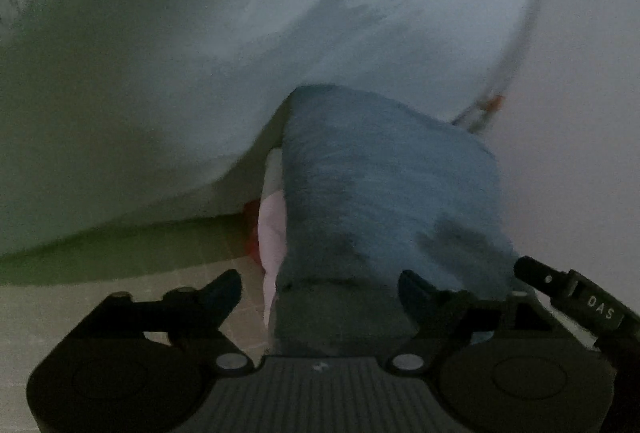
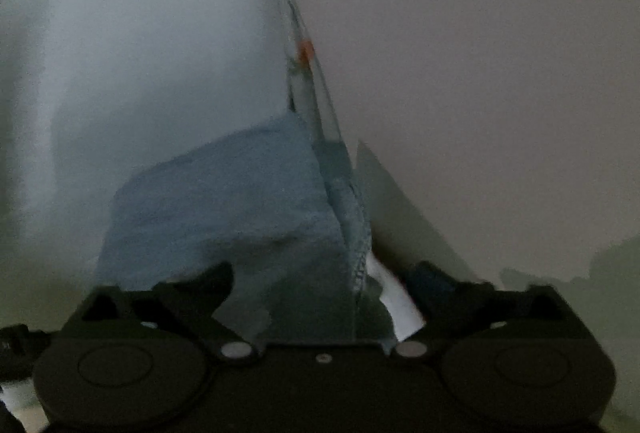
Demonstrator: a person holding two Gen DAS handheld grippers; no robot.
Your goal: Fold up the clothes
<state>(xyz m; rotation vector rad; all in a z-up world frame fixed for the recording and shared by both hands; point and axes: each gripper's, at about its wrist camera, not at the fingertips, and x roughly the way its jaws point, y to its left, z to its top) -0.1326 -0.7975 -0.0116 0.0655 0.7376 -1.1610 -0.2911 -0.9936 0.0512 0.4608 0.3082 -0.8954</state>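
A folded blue garment (image 1: 384, 201) stands in front of my left gripper (image 1: 320, 293), its near end lying between the wide-apart fingers. A pale pink cloth (image 1: 274, 233) and a bit of red show at its left side. In the right wrist view the same blue garment (image 2: 224, 201) lies between the spread fingers of my right gripper (image 2: 324, 281), with a white tag or cloth edge (image 2: 394, 297) at its right. Both grippers are open around it; whether the fingers touch it is unclear. The right gripper's finger (image 1: 560, 285) shows at the right in the left wrist view.
A large pale white-blue sheet or bedding (image 1: 280, 33) rises behind the garment, seen too in the right wrist view (image 2: 140, 53). A thin cable with an orange clip (image 2: 306, 49) runs along its edge. A plain pale wall (image 2: 480, 73) lies to the right. A light floor or surface (image 1: 120, 273) lies below.
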